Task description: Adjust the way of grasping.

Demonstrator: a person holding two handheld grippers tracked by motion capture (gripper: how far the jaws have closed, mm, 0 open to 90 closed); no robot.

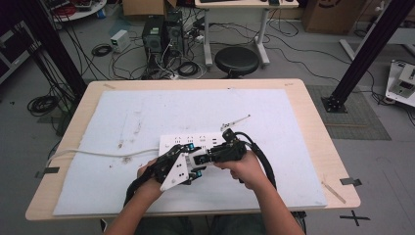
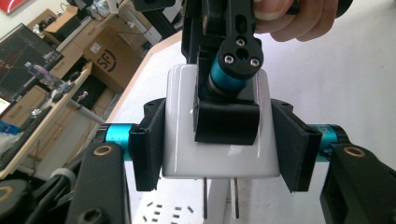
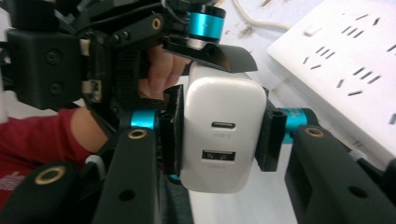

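A white wall charger [image 2: 219, 156] with two metal prongs hangs just above a white power strip [image 1: 195, 141] on the mat. My left gripper [image 2: 219, 144] is shut on its two sides, prongs pointing down toward the strip [image 2: 170, 212]. My right gripper [image 3: 222, 130] is also shut on the charger [image 3: 224, 144], whose USB ports face that camera. Each gripper's pads press a different pair of faces, so the jaws cross. In the high view the left gripper [image 1: 195, 165] and right gripper [image 1: 204, 157] meet at the strip's near edge.
The strip's white cable [image 1: 98, 154] runs left off the table. A white mat [image 1: 195, 107] covers most of the wooden table [image 1: 313, 127]. A small metal piece [image 1: 235, 121] lies behind the strip. A black stool [image 1: 237, 61] stands beyond the far edge.
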